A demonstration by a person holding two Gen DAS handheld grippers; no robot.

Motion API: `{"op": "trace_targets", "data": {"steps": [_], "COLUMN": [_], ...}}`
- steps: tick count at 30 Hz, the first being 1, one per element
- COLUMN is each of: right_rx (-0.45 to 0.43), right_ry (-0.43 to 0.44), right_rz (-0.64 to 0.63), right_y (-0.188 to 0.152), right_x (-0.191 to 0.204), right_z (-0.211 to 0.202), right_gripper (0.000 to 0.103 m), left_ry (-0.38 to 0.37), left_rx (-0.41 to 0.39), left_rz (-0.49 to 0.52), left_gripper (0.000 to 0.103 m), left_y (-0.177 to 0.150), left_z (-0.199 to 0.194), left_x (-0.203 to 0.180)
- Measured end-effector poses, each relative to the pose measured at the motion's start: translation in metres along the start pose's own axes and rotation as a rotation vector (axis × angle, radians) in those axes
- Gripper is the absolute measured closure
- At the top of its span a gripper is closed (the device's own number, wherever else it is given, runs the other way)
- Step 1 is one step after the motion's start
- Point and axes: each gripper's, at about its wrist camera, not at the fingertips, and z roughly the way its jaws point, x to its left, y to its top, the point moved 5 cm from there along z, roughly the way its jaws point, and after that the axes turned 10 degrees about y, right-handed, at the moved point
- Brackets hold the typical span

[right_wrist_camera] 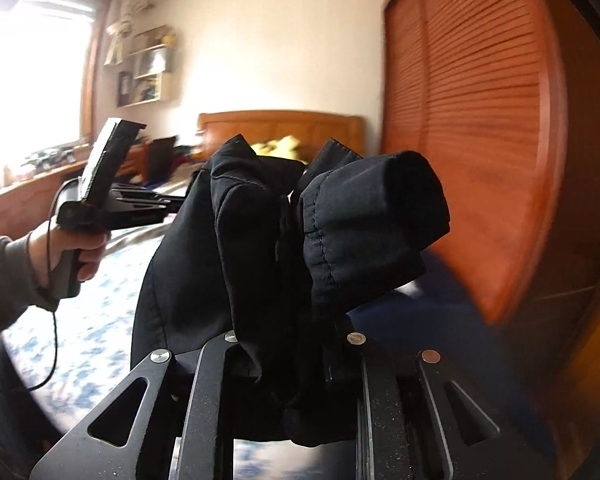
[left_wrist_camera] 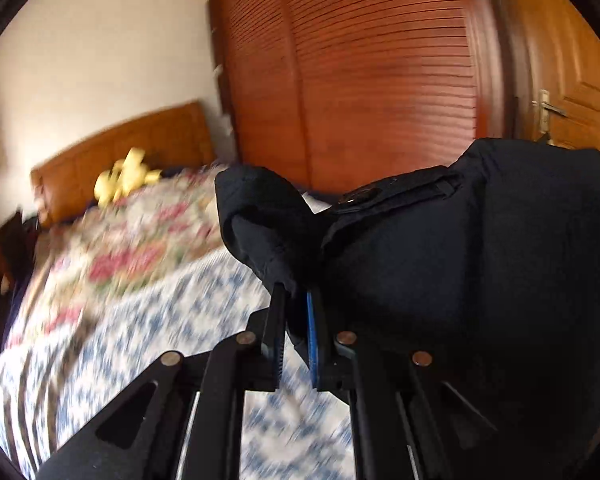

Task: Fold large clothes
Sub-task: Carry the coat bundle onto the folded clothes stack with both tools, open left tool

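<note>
The dark garment (left_wrist_camera: 480, 248) hangs in the air above the bed (left_wrist_camera: 148, 320), stretched between the two grippers. The left gripper (left_wrist_camera: 296, 300) has its jaws clenched on a bunched edge of the cloth; the right gripper (right_wrist_camera: 296, 344) has its jaws closed on a thick wad of fabric.

To my eye the cloth is soft and limp, fairly heavy for its bulk, with stitched hems and a snap tab (left_wrist_camera: 356, 198) at about one o'clock from the left jaws. It should drape and sag rather than hold any shape. Hems and corners look like the best places to hold, since a mid-panel pinch would gather layers.

Much stays unclear. The garment's lower part drops out of both views, so I cannot tell its full shape or whether it touches the bed. The bedspread is smeared with blur, and the right fingertips are buried in fabric.
</note>
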Motion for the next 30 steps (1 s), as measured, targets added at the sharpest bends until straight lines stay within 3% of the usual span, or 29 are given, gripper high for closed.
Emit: {"op": "trace_targets", "data": {"steps": [4, 11, 18, 21, 24, 25, 26, 30], "right_rx": [-0.005, 0.0, 0.081, 0.164, 0.212, 0.219, 0.212, 0.163], "right_ry": [-0.099, -0.207, -0.292, -0.351, -0.375, -0.394, -0.439, -0.51], "right_rz": [0.028, 0.136, 0.226, 0.247, 0.283, 0.291, 0.284, 0.284], "right_y": [0.007, -0.022, -0.059, -0.079, -0.091, -0.093, -0.091, -0.074], "right_x": [-0.054, -0.124, -0.148, -0.165, -0.178, -0.18, -0.181, -0.176], "right_z": [-0.024, -0.07, -0.081, -0.072, -0.071, -0.074, -0.082, -0.109], "right_gripper": [0.088, 0.088, 0.088, 0.086, 0.064, 0.05, 0.043, 0.04], "left_ry": [-0.057, -0.145, -0.212, -0.243, -0.259, -0.267, -0.275, -0.311], "left_rx": [-0.011, -0.004, 0.016, 0.013, -0.01, -0.023, -0.026, -0.011], "left_rz": [0.008, 0.078, 0.057, 0.048, 0.069, 0.07, 0.071, 0.037], "left_gripper": [0.097, 0.096, 0.095, 0.095, 0.092, 0.088, 0.082, 0.071], "left_y": [0.036, 0.045, 0.042, 0.034, 0.024, 0.02, 0.016, -0.018], "left_z": [0.019, 0.031, 0.015, 0.0, -0.023, -0.032, -0.039, -0.07], "left_x": [-0.053, -0.123, -0.139, -0.136, -0.13, -0.127, -0.124, -0.105]}}
